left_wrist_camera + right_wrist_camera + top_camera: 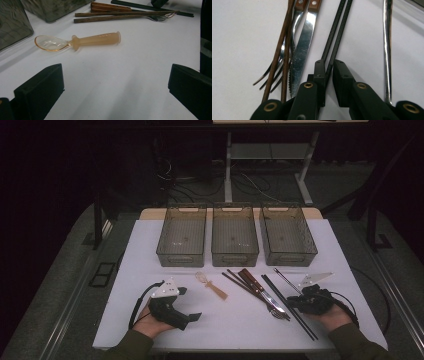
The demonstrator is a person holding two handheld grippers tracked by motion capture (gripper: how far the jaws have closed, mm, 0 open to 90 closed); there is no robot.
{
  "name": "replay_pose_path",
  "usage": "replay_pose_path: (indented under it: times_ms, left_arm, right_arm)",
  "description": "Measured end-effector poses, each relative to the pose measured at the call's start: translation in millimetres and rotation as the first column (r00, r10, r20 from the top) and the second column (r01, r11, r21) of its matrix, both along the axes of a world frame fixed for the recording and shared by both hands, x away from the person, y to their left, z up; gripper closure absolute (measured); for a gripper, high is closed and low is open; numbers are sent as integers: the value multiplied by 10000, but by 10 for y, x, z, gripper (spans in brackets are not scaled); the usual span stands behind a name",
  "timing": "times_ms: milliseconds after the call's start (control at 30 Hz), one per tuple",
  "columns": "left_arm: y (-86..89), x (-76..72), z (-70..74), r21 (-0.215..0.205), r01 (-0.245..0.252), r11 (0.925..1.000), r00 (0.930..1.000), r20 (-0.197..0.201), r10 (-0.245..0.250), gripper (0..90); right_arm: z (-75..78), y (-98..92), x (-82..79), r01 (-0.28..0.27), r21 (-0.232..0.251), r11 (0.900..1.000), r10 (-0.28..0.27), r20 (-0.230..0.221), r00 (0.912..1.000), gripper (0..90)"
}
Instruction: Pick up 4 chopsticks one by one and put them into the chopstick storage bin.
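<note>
With the black chopsticks [334,37] lying side by side on the white tabletop [150,250], my right gripper [328,68] closes its jaws on the pair near their ends, low enough to lift both at once. Knife [303,50] and fork [274,72] crowd one side, so I'll rise straight. My left gripper [115,85] waits wide open before the spoon [82,41].

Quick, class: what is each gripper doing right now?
Left gripper: open, holding nothing.
Right gripper: jaws closed on the pair of thin black chopsticks lying on the table.
</note>
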State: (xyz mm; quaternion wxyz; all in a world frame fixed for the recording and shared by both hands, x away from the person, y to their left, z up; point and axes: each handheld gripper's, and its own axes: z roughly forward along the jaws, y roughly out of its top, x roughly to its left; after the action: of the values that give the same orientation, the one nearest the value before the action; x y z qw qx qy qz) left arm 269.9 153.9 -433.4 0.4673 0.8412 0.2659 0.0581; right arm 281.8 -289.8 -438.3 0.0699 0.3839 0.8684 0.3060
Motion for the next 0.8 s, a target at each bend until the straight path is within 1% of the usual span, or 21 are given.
replay_pose_path:
  times_ms: [200, 333, 367, 400, 533, 633, 700, 800]
  left_arm:
    - [2, 0, 0, -15, 4, 10000, 10000, 2, -4, 0]
    - [1, -1, 1, 8, 13, 10000, 10000, 3, -13, 0]
    - [1, -1, 1, 1, 6, 10000, 10000, 4, -6, 0]
    - [1, -1, 1, -4, 2, 10000, 10000, 5, -2, 0]
    - [0, -1, 0, 9, 3, 10000, 10000, 2, -3, 0]
    - [0, -1, 0, 5, 1, 10000, 10000, 3, -1, 0]
    - [1, -2, 1, -11, -6, 10000, 10000, 8, 6, 0]
    - [1, 1, -2, -2, 2, 10000, 10000, -4, -2, 0]
  right_arm:
    - [-6, 7, 1, -102, -262, 9996, 105, 107, 9999, 826]
    - [-1, -4, 5, -141, -531, 9985, 156, 282, 9995, 832]
    - [-1, -4, 5, -141, -531, 9985, 156, 282, 9995, 832]
    - [0, -20, 11, -134, -679, 9976, 161, 388, 9991, 835]
    - [-1, -54, 26, -72, -796, 9968, 110, 479, 9988, 838]
    - [-4, -71, 28, -1, -692, 9976, 30, 425, 9991, 835]
    - [12, -87, 14, 47, -575, 9983, -21, 446, 9990, 813]
    - [41, -146, -63, 201, -387, 9990, -185, 398, 9990, 806]
